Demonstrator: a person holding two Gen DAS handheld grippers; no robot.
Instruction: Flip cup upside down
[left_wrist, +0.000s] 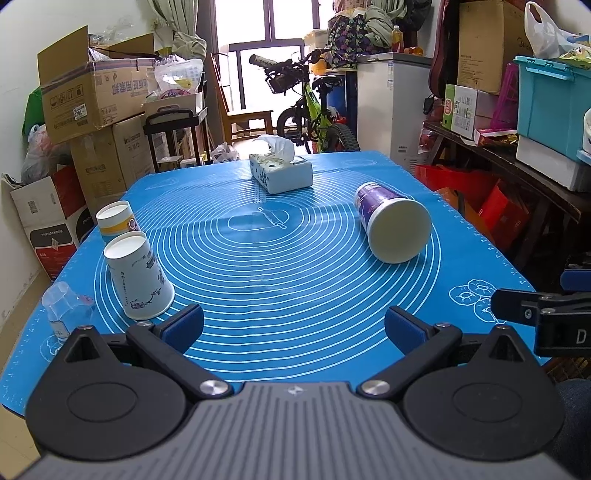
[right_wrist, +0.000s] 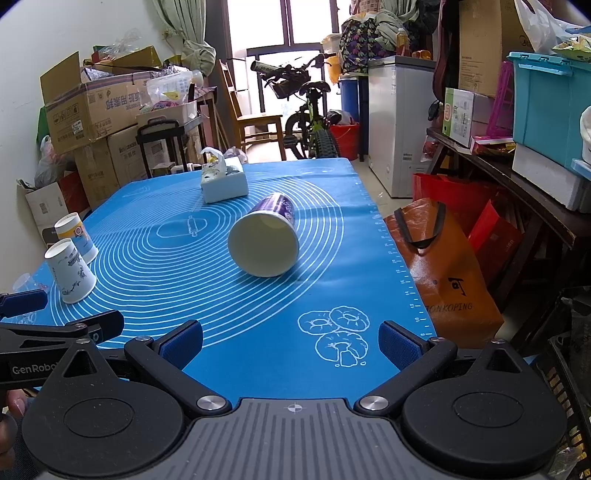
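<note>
A blue baking mat (left_wrist: 295, 258) covers the counter. Beyond its ringed centre stands a tissue box (left_wrist: 280, 171). The purple cup (left_wrist: 391, 225) lies on its side to the right of the rings' centre, mouth toward the cameras, well ahead of both tongs. At the mat's left edge two paper cups (left_wrist: 138, 273) stand upside down. The left tongs (left_wrist: 293, 325) and right tongs (right_wrist: 290, 339) are spread wide, holding nothing.

Daylight is admitted through a tall window (left_wrist: 258, 22) at the far end, before which a green bicycle (left_wrist: 314, 110), a wooden chair (right_wrist: 255, 118) and a white chest freezer (right_wrist: 399, 122) are crowded, with cardboard boxes (left_wrist: 92, 92) stacked against the left wall.
</note>
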